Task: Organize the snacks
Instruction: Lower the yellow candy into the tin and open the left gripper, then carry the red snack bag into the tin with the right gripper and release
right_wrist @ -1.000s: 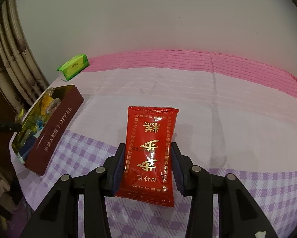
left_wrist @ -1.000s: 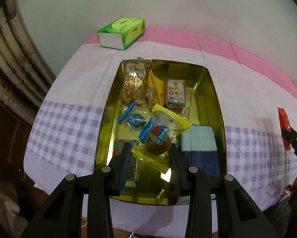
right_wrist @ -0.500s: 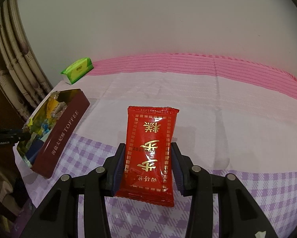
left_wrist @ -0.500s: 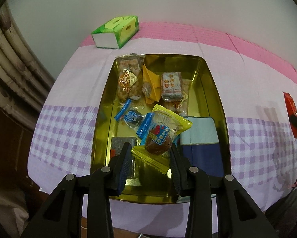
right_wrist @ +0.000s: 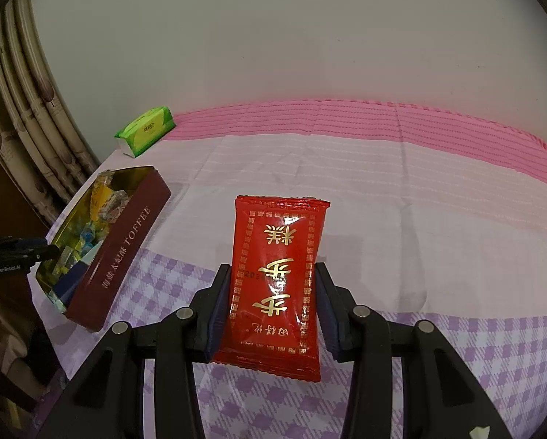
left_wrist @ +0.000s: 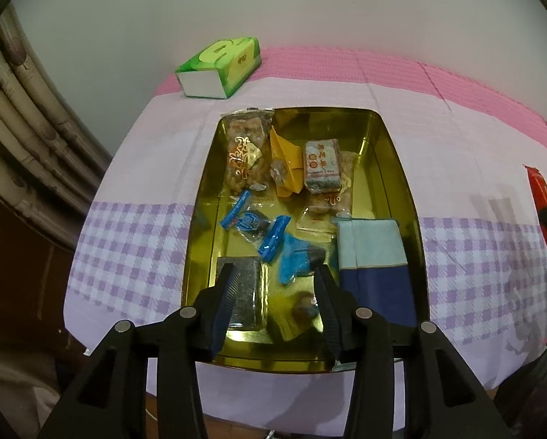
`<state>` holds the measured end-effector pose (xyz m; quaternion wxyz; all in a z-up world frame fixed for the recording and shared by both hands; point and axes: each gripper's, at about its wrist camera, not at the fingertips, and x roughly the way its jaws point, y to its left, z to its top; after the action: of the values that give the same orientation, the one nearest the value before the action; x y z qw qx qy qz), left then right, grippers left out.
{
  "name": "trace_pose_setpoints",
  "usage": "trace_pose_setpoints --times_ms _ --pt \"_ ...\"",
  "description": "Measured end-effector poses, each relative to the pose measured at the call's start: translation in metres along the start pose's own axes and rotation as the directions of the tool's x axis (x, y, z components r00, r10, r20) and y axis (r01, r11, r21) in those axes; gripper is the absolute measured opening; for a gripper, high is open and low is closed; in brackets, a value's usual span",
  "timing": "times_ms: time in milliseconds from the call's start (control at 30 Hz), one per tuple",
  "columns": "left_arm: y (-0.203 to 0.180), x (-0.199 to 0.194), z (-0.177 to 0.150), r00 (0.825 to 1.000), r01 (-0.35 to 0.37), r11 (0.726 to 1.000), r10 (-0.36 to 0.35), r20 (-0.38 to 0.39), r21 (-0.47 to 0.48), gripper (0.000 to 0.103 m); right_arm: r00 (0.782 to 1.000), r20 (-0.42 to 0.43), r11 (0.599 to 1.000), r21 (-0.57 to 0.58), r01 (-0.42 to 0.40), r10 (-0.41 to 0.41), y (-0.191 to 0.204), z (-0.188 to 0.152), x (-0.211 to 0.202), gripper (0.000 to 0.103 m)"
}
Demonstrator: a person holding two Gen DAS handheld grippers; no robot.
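**Red packet pinched, left claw spread over the tin**

My right claw pinches the red snack packet above the checked tabletop. My left claw hangs spread above the gold tin, where a blurred yellow-wrapped snack lies among other snacks. Beyond the tin sits a green tissue pack.

Right gripper clamps red snack packet upright above checked tablecloth — toffee tin far left.
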<state>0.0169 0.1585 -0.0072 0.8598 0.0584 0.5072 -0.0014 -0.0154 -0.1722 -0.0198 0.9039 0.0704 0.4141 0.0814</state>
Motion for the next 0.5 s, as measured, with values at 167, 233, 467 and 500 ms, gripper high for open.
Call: trace_pose_setpoints --times_ms 167,233,467,500 --pt "0.001 -0.005 0.000 1.000 -0.013 1.000 0.013 0.019 0.005 0.045 1.000 0.005 1.000 -0.011 -0.003 0.004 0.008 0.004 -0.003 0.041" --pt "0.002 -0.007 0.001 0.999 -0.019 1.000 0.019 0.031 0.003 0.045 1.000 0.007 1.000 -0.015 -0.009 0.009 0.012 0.006 -0.005 0.041" --pt "0.009 -0.014 0.002 0.998 -0.027 0.999 0.028 0.058 -0.022 0.045 0.998 0.015 0.998 -0.033 -0.054 0.054 0.034 0.016 -0.011 0.041" --pt "0.010 -0.014 0.003 0.998 -0.028 0.999 0.030 0.060 -0.026 0.045 0.998 0.016 0.997 -0.036 -0.066 0.066 0.039 0.019 -0.012 0.041"
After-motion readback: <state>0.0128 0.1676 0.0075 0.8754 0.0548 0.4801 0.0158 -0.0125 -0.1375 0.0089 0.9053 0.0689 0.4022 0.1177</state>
